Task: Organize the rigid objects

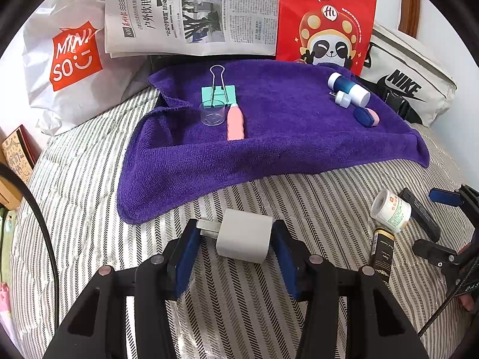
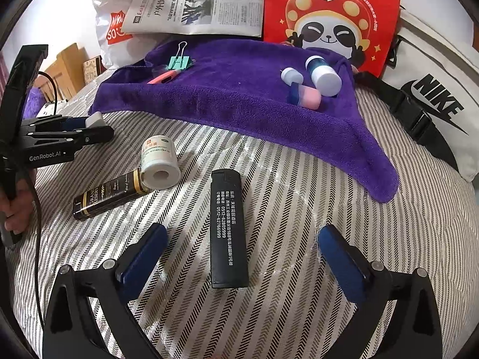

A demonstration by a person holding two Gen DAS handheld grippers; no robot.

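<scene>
White charger plug clamped between the left gripper fingers above the striped bed cover.

The right gripper fingers are spread wide around a black lighter lying loose on the cover, near the purple towel.
</scene>
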